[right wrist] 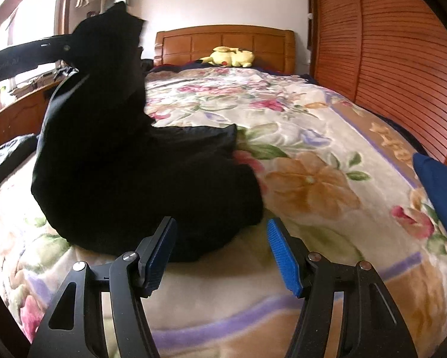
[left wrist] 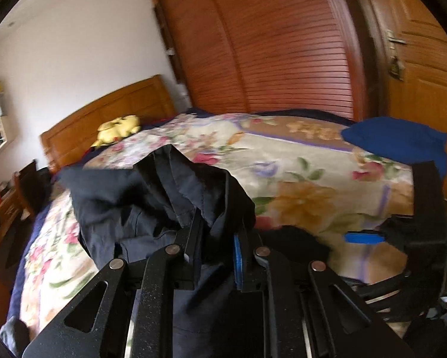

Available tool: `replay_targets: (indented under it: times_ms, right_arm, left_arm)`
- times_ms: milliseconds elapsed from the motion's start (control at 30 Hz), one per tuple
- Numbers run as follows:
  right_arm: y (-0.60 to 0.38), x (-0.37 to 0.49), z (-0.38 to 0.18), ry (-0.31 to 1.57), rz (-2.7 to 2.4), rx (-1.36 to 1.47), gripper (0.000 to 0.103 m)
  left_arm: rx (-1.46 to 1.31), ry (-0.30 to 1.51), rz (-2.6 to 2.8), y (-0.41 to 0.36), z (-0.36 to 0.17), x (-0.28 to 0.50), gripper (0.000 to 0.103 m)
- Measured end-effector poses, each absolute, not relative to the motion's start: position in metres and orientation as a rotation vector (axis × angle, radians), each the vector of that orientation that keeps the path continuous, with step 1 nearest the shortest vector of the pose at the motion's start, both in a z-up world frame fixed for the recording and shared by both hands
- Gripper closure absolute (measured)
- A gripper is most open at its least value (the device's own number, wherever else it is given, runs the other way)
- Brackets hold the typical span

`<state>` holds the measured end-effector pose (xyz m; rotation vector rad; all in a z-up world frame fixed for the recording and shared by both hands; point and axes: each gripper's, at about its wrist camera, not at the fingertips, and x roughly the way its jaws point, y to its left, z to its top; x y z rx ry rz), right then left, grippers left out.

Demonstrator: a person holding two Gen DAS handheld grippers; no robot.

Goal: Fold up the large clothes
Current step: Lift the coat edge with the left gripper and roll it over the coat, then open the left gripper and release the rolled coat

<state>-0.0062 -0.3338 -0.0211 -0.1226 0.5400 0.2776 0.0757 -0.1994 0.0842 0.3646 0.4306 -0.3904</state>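
Note:
A large dark navy garment (left wrist: pixel 151 197) lies bunched on the floral bed blanket (left wrist: pixel 298 173). My left gripper (left wrist: pixel 217 226) is shut on a fold of it and holds that part lifted; the raised fabric shows as a dark peak in the right wrist view (right wrist: pixel 110 95), with the left gripper's arm (right wrist: pixel 23 53) entering from the left. My right gripper (right wrist: pixel 220 232) is open and empty, just in front of the garment's near edge (right wrist: pixel 193 238), low over the blanket (right wrist: pixel 313 155). The right gripper also shows in the left wrist view (left wrist: pixel 426 208).
A blue cloth (left wrist: pixel 399 140) lies at the bed's right edge, also in the right wrist view (right wrist: pixel 441 188). A yellow plush toy (right wrist: pixel 229 56) rests by the wooden headboard (right wrist: pixel 223 41). Slatted wardrobe doors (left wrist: pixel 283 44) stand beyond the bed. A desk (right wrist: pixel 20 107) is on the left.

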Motion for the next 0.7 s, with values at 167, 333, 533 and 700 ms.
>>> replay_targets:
  times_ms: [167,333,533,700]
  right_arm:
    - [-0.348,-0.013,-0.019,0.533,0.255,-0.087,0.038]
    - [-0.349,-0.016,-0.019,0.528,0.253,-0.076,0.038]
    - [-0.346,-0.008,-0.022,0.521,0.261,-0.082,0.038]
    - [-0.344,-0.002,-0.024,0.521,0.262,-0.091,0.038]
  left_arm:
    - [0.35,0.538,-0.418,-0.221,0.06,0.085,0.083]
    - [0.279,0.612,-0.423,-0.213,0.047,0.087,0.079]
    - [0.175,0.581,-0.448,-0.189,0.061,0.069,0.06]
    - [0.097,0.537,-0.468,-0.165,0.075,0.053,0.026]
